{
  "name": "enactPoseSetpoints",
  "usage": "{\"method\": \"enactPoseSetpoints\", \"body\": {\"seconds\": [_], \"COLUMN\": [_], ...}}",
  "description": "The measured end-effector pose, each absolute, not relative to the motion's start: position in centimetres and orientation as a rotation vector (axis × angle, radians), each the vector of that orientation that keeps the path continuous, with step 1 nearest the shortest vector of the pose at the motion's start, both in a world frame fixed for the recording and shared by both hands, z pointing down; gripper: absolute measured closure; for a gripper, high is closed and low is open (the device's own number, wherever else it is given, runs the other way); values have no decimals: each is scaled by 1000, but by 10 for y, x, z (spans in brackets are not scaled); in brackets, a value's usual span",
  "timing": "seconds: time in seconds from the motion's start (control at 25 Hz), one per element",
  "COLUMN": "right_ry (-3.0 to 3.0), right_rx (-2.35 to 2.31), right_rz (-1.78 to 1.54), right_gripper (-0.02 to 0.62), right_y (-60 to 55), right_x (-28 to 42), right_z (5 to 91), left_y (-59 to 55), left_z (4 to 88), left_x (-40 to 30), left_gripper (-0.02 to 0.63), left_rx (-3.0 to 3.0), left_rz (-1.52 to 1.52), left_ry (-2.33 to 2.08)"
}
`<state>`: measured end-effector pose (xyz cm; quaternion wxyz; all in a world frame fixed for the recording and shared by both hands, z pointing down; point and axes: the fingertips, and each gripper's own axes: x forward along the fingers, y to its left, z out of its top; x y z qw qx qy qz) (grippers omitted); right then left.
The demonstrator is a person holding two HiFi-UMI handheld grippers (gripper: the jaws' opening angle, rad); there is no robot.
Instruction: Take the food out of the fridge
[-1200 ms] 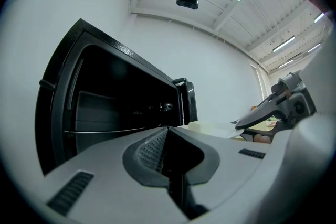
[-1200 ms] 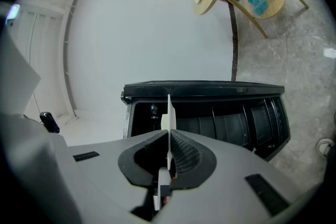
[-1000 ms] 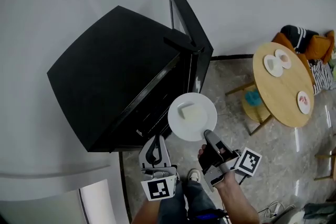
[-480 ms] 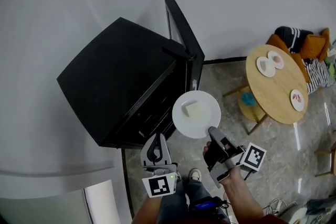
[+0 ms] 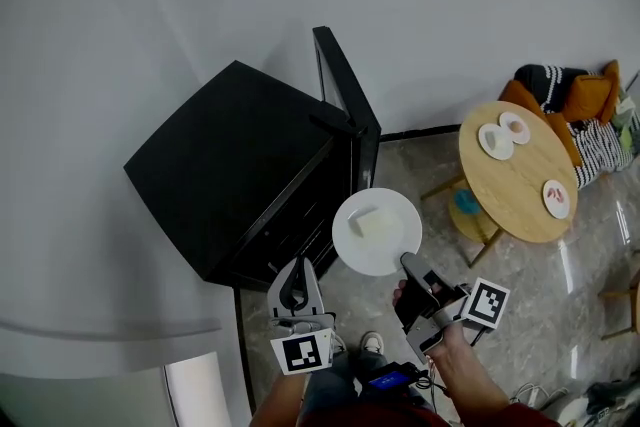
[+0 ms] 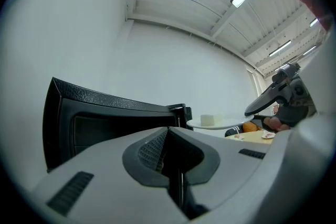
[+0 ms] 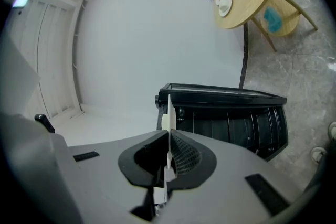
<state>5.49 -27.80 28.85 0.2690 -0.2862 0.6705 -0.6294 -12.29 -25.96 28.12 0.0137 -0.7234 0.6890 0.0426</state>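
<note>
A round white plate (image 5: 396, 244) bearing a pale block of food (image 5: 367, 222) is clamped at its rim by the right tongs (image 5: 406, 262), held just outside the open black fridge (image 5: 235, 165). The left tongs (image 5: 297, 267) are pressed together, empty.

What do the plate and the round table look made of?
Plate: probably glazed ceramic, possibly melamine; smooth plain white with a thin, stiff edge. Table: looks like wood or wood veneer; light tan matte top, legs the same colour.
</note>
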Motion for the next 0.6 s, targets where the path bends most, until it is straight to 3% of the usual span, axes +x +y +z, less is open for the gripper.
{"method": "enactPoseSetpoints", "body": {"seconds": [0.6], "right_ry": [1791], "right_rx": [-761], "right_rz": [-1697], "right_gripper": [563], "right_y": [-256], "right_x": [61], "right_z": [271], "left_y": [-249], "left_z": [273], "left_x": [-118], "left_gripper": [592], "left_rx": [-2272], "left_rz": [138], "left_ry": [2122]}}
